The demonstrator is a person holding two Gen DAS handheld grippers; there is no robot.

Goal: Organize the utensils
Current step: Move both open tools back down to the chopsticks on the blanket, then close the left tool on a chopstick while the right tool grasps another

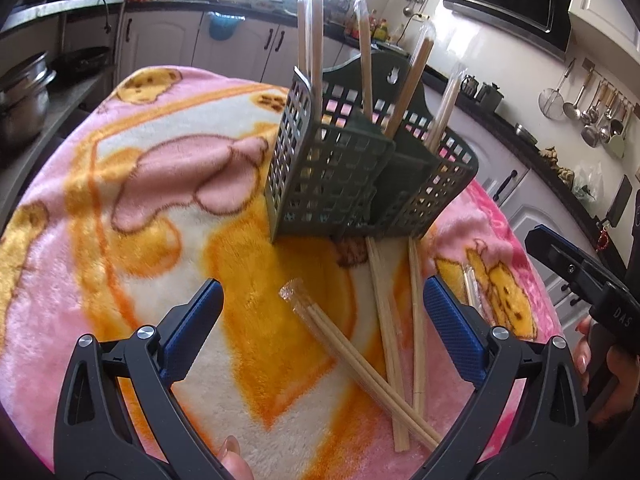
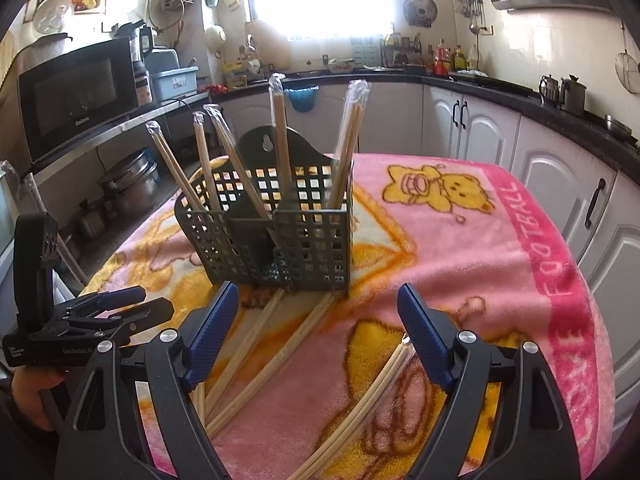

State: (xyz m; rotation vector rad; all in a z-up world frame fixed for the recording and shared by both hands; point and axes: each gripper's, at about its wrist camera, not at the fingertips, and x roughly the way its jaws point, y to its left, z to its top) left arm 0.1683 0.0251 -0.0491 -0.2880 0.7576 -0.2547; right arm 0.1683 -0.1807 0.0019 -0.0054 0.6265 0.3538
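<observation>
A dark green lattice utensil basket [image 1: 340, 176] [image 2: 312, 236] stands upright on a pink and orange blanket, with several wrapped chopstick pairs [image 1: 366, 64] [image 2: 280, 132] leaning in its compartments. More chopsticks lie loose on the blanket in front of it: a wrapped pair [image 1: 352, 356], bare pairs [image 1: 386, 312] [image 2: 252, 344] and a pale pair [image 2: 380, 396]. My left gripper [image 1: 324, 308] is open above the wrapped pair. My right gripper [image 2: 320, 320] is open just short of the basket, over the loose chopsticks. Neither holds anything.
The blanket [image 1: 120, 208] [image 2: 480, 264] covers a round table ringed by kitchen counters and white cabinets [image 2: 472, 128]. Pots [image 1: 20, 96] sit on a low shelf to the left, near a microwave [image 2: 76, 92]. Each gripper shows in the other's view: right [image 1: 580, 276], left [image 2: 88, 316].
</observation>
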